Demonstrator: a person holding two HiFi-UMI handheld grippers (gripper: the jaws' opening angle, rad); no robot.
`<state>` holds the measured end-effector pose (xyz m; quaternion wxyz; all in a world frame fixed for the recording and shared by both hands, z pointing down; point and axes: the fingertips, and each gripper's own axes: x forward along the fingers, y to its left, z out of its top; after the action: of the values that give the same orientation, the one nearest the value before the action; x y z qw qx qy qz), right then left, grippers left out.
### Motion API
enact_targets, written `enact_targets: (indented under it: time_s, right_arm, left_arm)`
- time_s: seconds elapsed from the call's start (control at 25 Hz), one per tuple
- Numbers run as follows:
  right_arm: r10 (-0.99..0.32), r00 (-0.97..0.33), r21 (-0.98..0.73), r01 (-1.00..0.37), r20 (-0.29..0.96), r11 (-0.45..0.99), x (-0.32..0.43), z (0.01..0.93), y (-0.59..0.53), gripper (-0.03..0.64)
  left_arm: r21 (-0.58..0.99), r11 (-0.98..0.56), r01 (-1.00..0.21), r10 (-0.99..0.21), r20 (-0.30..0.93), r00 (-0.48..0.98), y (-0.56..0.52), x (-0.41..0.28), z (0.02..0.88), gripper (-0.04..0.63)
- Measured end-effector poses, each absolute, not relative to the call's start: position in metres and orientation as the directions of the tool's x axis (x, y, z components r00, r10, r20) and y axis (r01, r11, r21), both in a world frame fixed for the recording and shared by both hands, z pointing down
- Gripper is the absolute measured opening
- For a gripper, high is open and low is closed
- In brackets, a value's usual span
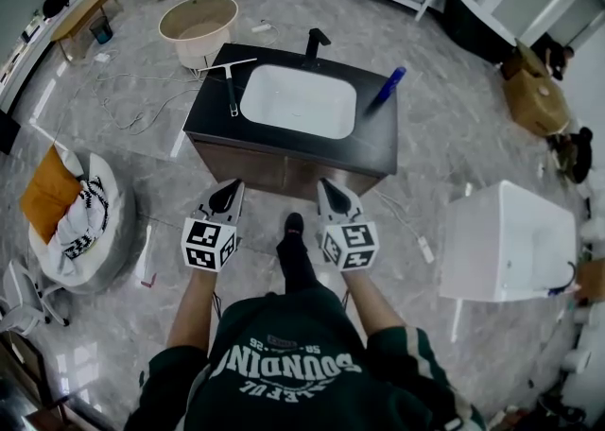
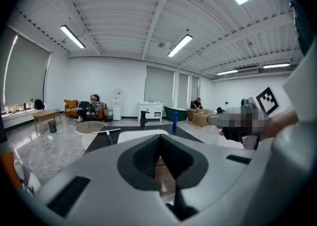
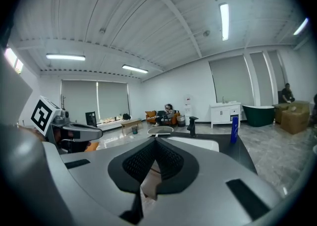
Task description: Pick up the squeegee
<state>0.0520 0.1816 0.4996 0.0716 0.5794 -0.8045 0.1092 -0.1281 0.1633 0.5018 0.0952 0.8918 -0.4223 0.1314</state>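
Observation:
The squeegee [image 1: 230,79] lies on the left part of the black vanity top [image 1: 213,108], its pale blade along the far edge and its dark handle pointing toward me. The left gripper view shows the squeegee [image 2: 105,132] small and far ahead. My left gripper [image 1: 227,198] and right gripper [image 1: 333,195] hover side by side in front of the vanity's near edge, well short of the squeegee. Both are shut with nothing between the jaws, as the left gripper [image 2: 159,137] and the right gripper [image 3: 155,141] show in their own views.
A white sink [image 1: 299,100] fills the middle of the vanity, with a black faucet [image 1: 316,43] behind it and a blue bottle [image 1: 388,85] at the right. A round beige tub [image 1: 198,27] stands beyond the vanity, a white fixture [image 1: 510,240] to the right, a cushioned chair [image 1: 66,212] to the left.

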Motion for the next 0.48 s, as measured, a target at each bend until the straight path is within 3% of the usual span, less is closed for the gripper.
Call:
enact_targets:
  time_s: [0.48]
  right_arm:
    - [-0.909, -0.329, -0.116, -0.944, 0.257, 0.309, 0.085, 0.497, 0.025, 0.002]
  left_arm:
    - [0.065, -0.605, -0.794, -0.733, 0.343, 0.587, 0.009, -0.096, 0.501, 0.002]
